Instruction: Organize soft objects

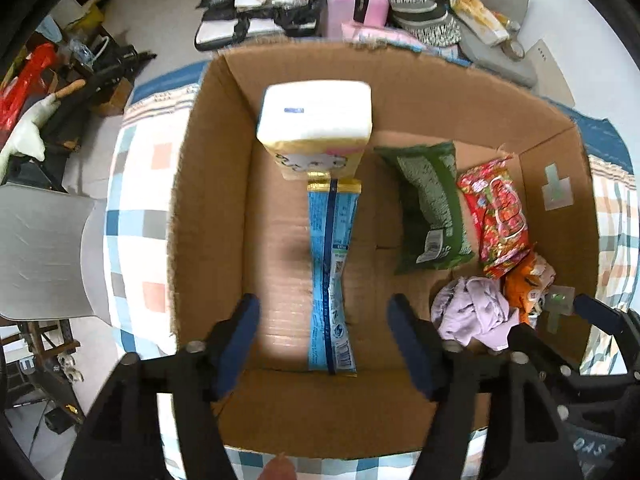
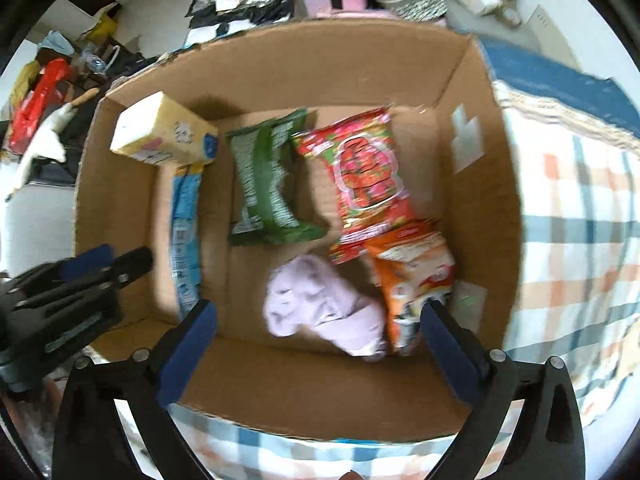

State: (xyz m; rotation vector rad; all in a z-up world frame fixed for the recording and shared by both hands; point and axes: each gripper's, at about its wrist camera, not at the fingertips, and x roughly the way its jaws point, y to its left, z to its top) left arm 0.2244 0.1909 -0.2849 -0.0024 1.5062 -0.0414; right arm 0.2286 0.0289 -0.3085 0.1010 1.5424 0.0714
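Observation:
An open cardboard box [image 1: 400,80] [image 2: 280,384] sits on a checked bedsheet. Inside lie a yellow-white tissue pack [image 1: 316,120] [image 2: 164,132], a long blue packet [image 1: 332,272] [image 2: 185,232], a green bag [image 1: 430,208] [image 2: 266,188], a red bag [image 1: 498,220] [image 2: 364,176], an orange bag [image 1: 524,284] [image 2: 412,276] and a lilac cloth [image 1: 474,312] [image 2: 320,304]. My left gripper [image 1: 322,344] is open and empty above the blue packet. My right gripper [image 2: 320,352] is open and empty above the lilac cloth; it also shows in the left wrist view [image 1: 560,328].
The checked bedsheet [image 1: 136,216] [image 2: 576,240] surrounds the box. Beyond it are a pink suitcase [image 1: 356,0], clothes and bags on the floor, a grey chair [image 1: 40,248] at the left and a white plush toy [image 1: 28,128]. The left gripper shows in the right wrist view [image 2: 80,280].

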